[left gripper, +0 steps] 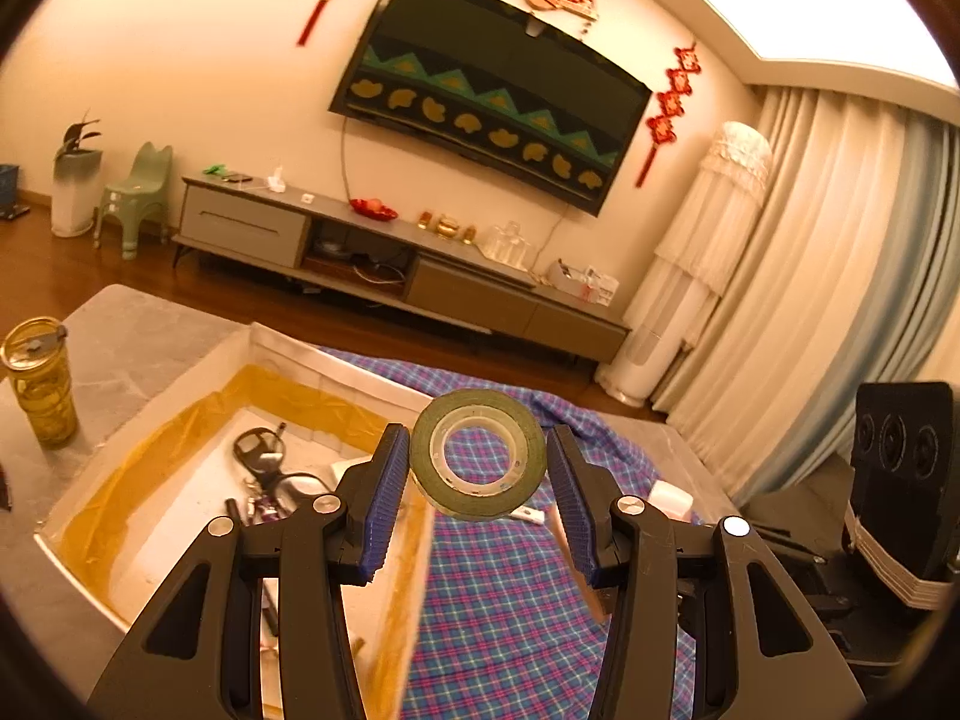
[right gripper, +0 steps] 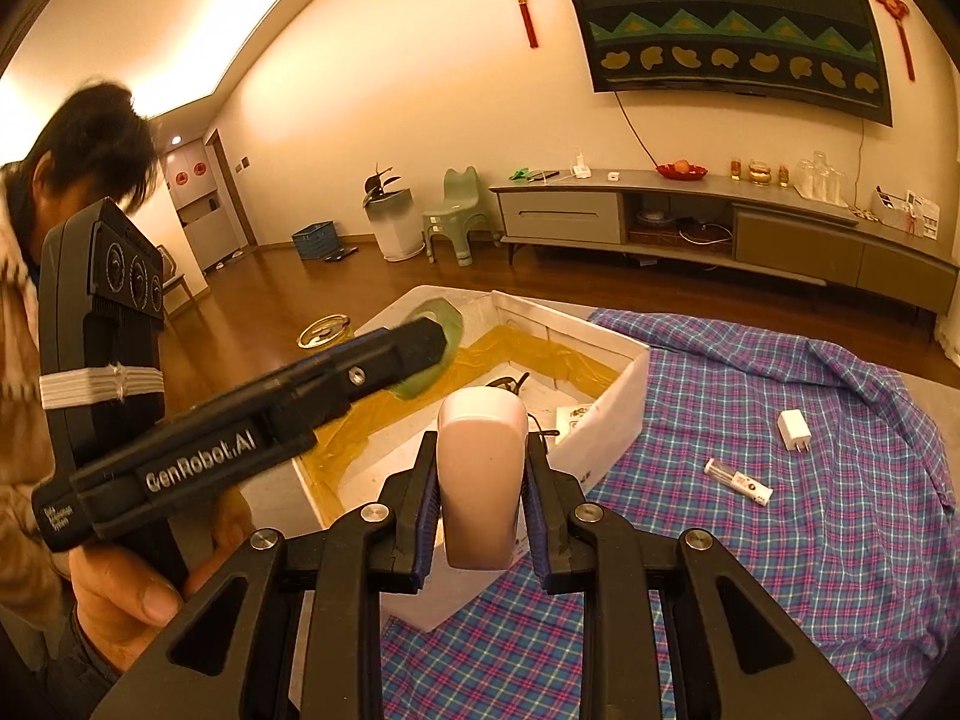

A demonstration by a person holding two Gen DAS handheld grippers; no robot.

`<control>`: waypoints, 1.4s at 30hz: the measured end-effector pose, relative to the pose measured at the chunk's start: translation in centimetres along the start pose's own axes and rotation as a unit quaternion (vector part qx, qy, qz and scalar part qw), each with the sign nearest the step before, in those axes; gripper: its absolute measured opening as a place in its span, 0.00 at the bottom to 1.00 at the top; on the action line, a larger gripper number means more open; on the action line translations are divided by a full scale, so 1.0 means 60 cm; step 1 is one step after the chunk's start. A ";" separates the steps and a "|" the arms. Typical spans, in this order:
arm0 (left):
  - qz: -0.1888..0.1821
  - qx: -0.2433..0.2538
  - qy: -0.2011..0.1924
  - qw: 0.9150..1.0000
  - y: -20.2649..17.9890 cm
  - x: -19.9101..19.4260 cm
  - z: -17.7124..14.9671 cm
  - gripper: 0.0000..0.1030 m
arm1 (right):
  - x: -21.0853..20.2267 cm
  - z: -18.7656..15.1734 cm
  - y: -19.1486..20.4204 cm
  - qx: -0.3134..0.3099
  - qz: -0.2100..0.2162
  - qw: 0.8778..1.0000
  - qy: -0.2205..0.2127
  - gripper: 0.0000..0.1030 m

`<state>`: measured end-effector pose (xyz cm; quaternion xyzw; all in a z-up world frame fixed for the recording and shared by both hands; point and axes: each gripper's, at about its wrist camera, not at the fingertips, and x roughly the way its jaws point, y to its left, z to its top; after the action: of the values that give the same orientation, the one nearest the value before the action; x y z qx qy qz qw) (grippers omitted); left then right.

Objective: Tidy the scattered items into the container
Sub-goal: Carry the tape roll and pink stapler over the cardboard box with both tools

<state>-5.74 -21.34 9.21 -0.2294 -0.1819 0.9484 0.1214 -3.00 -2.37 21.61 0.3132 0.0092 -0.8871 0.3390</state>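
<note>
My left gripper (left gripper: pixel 478 468) stands wide open around a roll of dark green tape (left gripper: pixel 478 455), with a gap on each side; the roll seems to be dropping free above the edge of the white foam box (left gripper: pixel 336 369). In the right wrist view the left gripper (right gripper: pixel 429 339) is over the box (right gripper: pixel 624 405) with the tape (right gripper: pixel 447 324) blurred at its tip. My right gripper (right gripper: pixel 482 483) is shut on a pink oblong case (right gripper: pixel 482 480) held just before the box's near wall. Glasses and cables (left gripper: pixel 264 468) lie inside the box.
A white charger plug (right gripper: pixel 794 429) and a small white stick-shaped pack (right gripper: pixel 738 482) lie on the plaid cloth (right gripper: pixel 780 540) to the right of the box. A yellow lidded bottle (left gripper: pixel 39 381) stands on the grey table left of the box.
</note>
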 end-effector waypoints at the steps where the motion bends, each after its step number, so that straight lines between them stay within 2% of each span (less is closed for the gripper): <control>1: 0.008 0.000 0.000 1.000 0.004 -0.002 0.000 0.48 | 0.003 0.002 0.003 -0.002 0.001 1.000 0.000 0.26; 8: 0.075 0.011 0.017 0.997 0.026 0.009 -0.006 0.48 | 0.018 0.009 0.026 -0.013 0.007 1.000 0.004 0.26; 12: 0.092 0.009 0.025 0.995 0.043 0.015 -0.007 0.48 | 0.030 0.013 0.039 -0.019 0.010 1.000 0.007 0.26; 29: 0.112 -0.023 0.022 0.993 0.105 -0.003 -0.007 0.48 | 0.083 0.015 0.090 -0.040 0.019 0.999 0.027 0.26; 42: 0.128 -0.054 0.018 0.990 0.159 -0.018 -0.004 0.48 | 0.117 0.019 0.089 -0.042 0.024 0.998 0.045 0.26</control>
<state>-6.10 -30.25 5.58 -0.2745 -0.1999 0.9405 -0.0105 -4.42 -10.94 19.64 0.3388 0.0538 -0.8625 0.3721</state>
